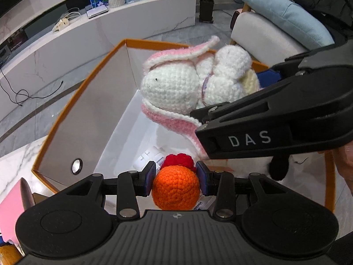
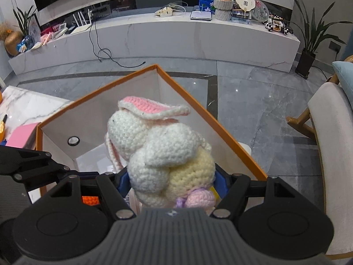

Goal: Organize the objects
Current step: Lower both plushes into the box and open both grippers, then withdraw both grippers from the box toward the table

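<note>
The left gripper is clamping the orange crochet ball, the right gripper is clamping the crochet rabbit; both are hanging directly above the open box, at frame centre.

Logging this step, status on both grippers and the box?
Left gripper shut on orange crochet ball. Right gripper shut on crochet bunny. Both over open orange box. Nothing blocking.

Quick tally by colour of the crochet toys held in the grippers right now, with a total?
Orange, with a red top: 1, the orange crochet ball in the left gripper.
White and pink: 1, the crochet bunny in the right gripper.
Total: 2, both over the orange-rimmed box.
</note>
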Demonstrator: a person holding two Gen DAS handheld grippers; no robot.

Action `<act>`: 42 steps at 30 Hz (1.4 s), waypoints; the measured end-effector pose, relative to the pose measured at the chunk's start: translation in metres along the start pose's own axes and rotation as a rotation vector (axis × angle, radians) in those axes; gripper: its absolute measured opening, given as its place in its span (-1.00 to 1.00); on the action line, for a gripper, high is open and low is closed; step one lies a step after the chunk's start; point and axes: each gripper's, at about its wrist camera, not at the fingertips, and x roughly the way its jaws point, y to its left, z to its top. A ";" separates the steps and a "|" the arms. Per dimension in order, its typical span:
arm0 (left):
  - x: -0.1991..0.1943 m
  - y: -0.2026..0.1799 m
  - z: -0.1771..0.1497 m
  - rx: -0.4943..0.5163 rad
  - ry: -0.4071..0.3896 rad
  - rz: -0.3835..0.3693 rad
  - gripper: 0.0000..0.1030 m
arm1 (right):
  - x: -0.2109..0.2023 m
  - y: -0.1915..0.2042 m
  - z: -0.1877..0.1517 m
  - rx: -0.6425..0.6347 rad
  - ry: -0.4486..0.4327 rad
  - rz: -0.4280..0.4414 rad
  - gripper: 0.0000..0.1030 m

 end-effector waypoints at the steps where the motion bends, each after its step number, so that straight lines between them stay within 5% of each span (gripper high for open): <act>1: 0.002 0.000 0.000 -0.001 0.005 0.000 -0.10 | 0.002 0.001 0.000 -0.003 0.002 -0.004 0.41; 24: 0.010 -0.006 -0.007 0.004 0.028 -0.002 -0.09 | 0.023 0.006 -0.003 -0.030 0.052 -0.017 0.45; 29: 0.006 -0.005 -0.006 -0.002 0.015 -0.011 0.33 | 0.019 0.008 -0.002 -0.031 0.032 -0.013 0.47; 42: -0.034 0.009 -0.018 -0.011 -0.133 -0.038 0.41 | -0.007 0.008 0.003 0.002 -0.059 -0.009 0.48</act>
